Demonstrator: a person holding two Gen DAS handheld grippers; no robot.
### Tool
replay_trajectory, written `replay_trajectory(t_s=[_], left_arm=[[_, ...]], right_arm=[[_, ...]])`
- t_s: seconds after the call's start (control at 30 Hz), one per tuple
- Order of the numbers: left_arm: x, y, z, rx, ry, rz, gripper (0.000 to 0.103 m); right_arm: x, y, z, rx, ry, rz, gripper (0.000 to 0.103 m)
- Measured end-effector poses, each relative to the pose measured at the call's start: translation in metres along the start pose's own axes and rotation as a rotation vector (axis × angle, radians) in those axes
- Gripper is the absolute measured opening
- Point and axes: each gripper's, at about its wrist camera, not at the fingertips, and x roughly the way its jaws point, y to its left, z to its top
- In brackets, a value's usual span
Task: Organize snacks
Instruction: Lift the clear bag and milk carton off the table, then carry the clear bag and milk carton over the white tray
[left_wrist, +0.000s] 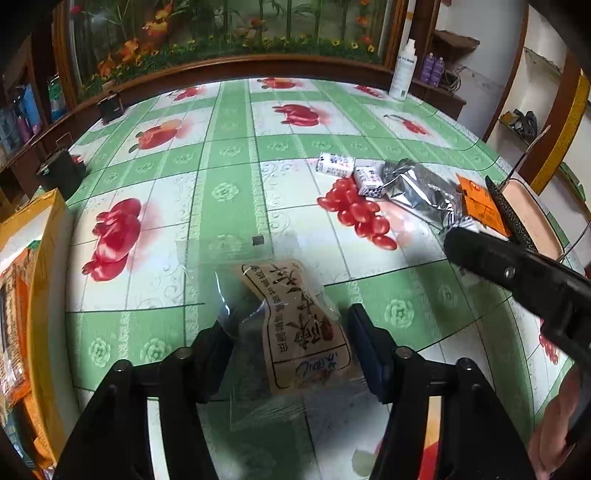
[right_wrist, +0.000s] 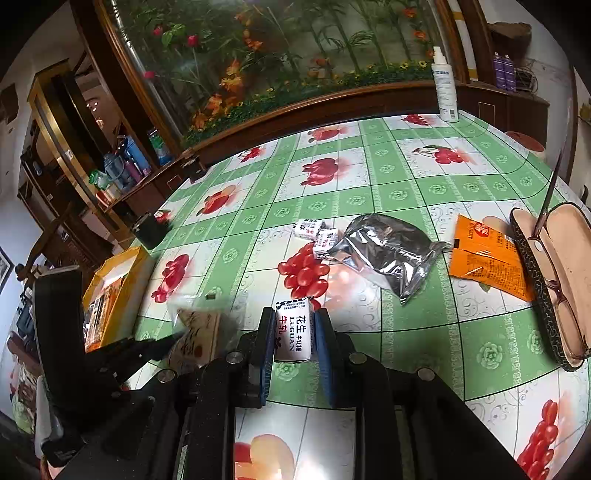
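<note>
My left gripper (left_wrist: 291, 328) has its fingers wide apart around a tan snack packet in clear wrap (left_wrist: 295, 325), which lies loose between them; the packet also shows in the right wrist view (right_wrist: 195, 332). My right gripper (right_wrist: 293, 332) is shut on a white nougat candy (right_wrist: 293, 332) and holds it above the table. On the table lie two more white candies (right_wrist: 314, 232), a silver foil bag (right_wrist: 388, 251) and an orange packet (right_wrist: 487, 258). A yellow box (right_wrist: 118, 291) with snacks stands at the left edge.
An open glasses case (right_wrist: 554, 288) with glasses lies at the right edge. A white spray bottle (right_wrist: 445, 88) stands at the far side. Two dark small containers (left_wrist: 61, 173) sit at the left. The fruit-print tablecloth (left_wrist: 229, 192) covers the table.
</note>
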Motion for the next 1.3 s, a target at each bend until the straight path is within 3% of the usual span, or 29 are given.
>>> replay_trajectory(t_s=[0.13,0.23,0.47,0.6,0.67,0.83,1.3], left_arm=[[-0.004,0.001,0.003,-0.017,-0.034,-0.027,0.045],[-0.01,0.002,0.006,-0.027,-0.061,-0.044,0.043],[-0.007,-0.001,0.007,0.002,-0.048,-0.04,0.043],[0.004,-0.005,0.004,0.021,-0.02,-0.025,0.055],[0.005,-0.009,0.003,0.049,-0.037,0.004,0.055],[0.001,-0.008,0.002,0.032,-0.062,-0.032,0.044],[-0.02,0.003,0.011,-0.021,-0.146,-0.095,0.043]], right_arm=[[0.0,0.001,-0.001,-0.004,-0.001,0.002,0.023],[-0.001,0.0,0.0,0.002,-0.004,0.004,0.023],[0.001,0.001,0.0,-0.003,0.001,0.0,0.023],[0.0,0.001,0.0,-0.002,0.003,-0.001,0.023],[0.001,0.002,-0.001,-0.001,0.005,-0.001,0.023],[0.001,0.001,-0.001,0.0,0.002,0.0,0.023],[-0.003,0.0,0.001,0.005,-0.014,0.01,0.023]])
